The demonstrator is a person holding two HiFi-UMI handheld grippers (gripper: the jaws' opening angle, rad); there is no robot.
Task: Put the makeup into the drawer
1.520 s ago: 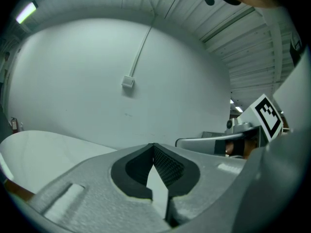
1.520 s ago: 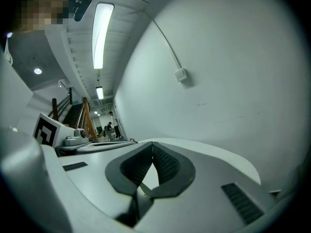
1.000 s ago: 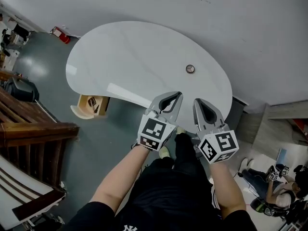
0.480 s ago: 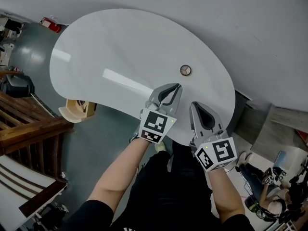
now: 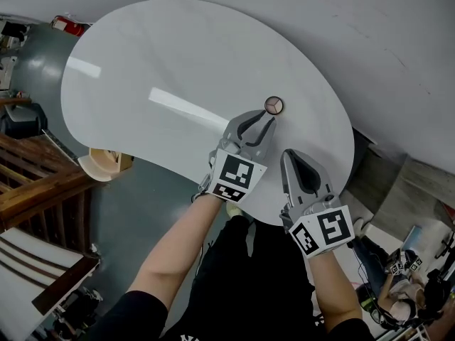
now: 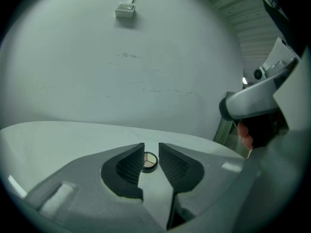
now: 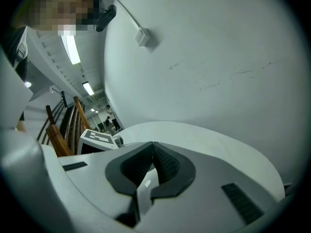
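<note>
The makeup is a small round compact [image 5: 274, 105] with a pale split face, lying on the white oval table [image 5: 178, 62] near its far right side. My left gripper [image 5: 264, 119] points at it, tips just short of it. In the left gripper view the compact [image 6: 149, 161] shows through the narrow gap of the left gripper [image 6: 151, 146], beyond the pads and untouched. Those jaws are opening, with nothing between them. My right gripper [image 5: 288, 155] hovers over the table's near right edge, apart from the compact. In its own view the right gripper [image 7: 152, 143] is shut and empty.
A pale wooden unit [image 5: 106, 163] sits below the table's left edge. Dark wooden railings [image 5: 35, 190] run along the left. A red object [image 5: 70, 24] lies on the floor at the far left. A grey wall [image 5: 384, 41] backs the table. Another person [image 5: 405, 290] sits at the lower right.
Both grippers have come down and forward over the table. The left tips now sit close to the compact, and its jaws have parted slightly.
</note>
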